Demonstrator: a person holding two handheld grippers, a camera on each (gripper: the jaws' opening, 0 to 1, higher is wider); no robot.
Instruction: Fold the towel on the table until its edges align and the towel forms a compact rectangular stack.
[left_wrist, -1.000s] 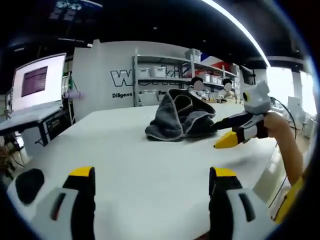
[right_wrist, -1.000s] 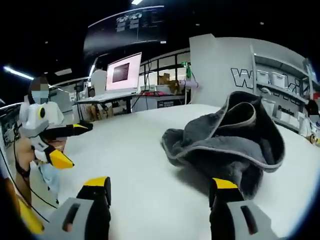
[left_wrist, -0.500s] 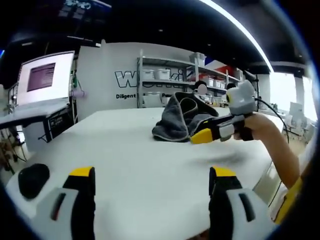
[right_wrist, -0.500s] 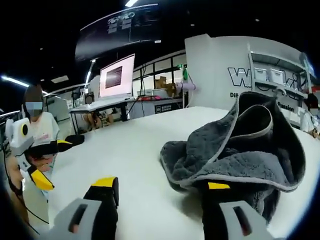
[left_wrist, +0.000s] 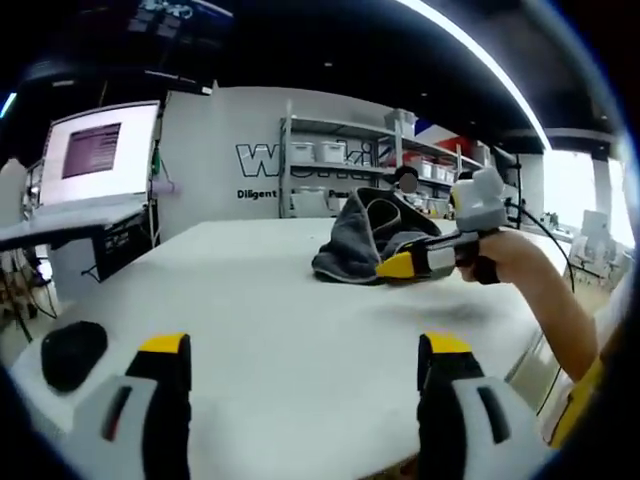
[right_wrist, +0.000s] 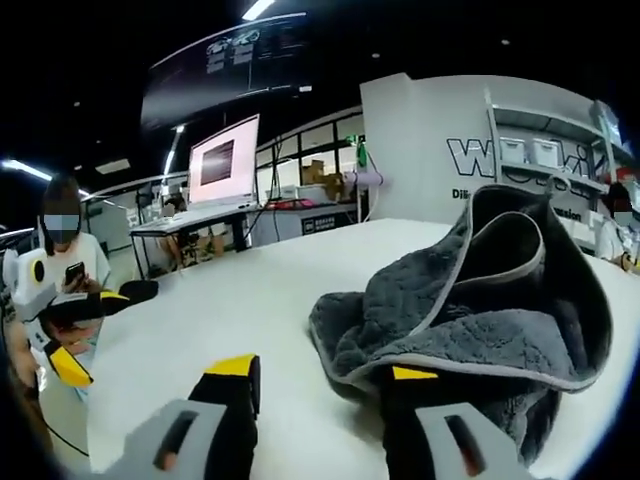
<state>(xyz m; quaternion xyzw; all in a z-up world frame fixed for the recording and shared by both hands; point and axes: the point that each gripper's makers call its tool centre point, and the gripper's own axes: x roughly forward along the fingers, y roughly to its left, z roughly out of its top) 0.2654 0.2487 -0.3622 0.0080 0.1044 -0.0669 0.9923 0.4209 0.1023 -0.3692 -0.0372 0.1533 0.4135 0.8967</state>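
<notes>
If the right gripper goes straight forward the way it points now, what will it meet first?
Most likely the grey towel: the crumpled heap lies just ahead of the right gripper, whose jaws stand apart. One jaw tip already overlaps the towel's edge, though depth is unclear.

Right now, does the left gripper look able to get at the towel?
Probably yes. Bare table lies between the open left gripper and the crumpled grey towel, with nothing in the path. The right gripper is already at the towel's near edge, so the left would need to come in beside it.
</notes>
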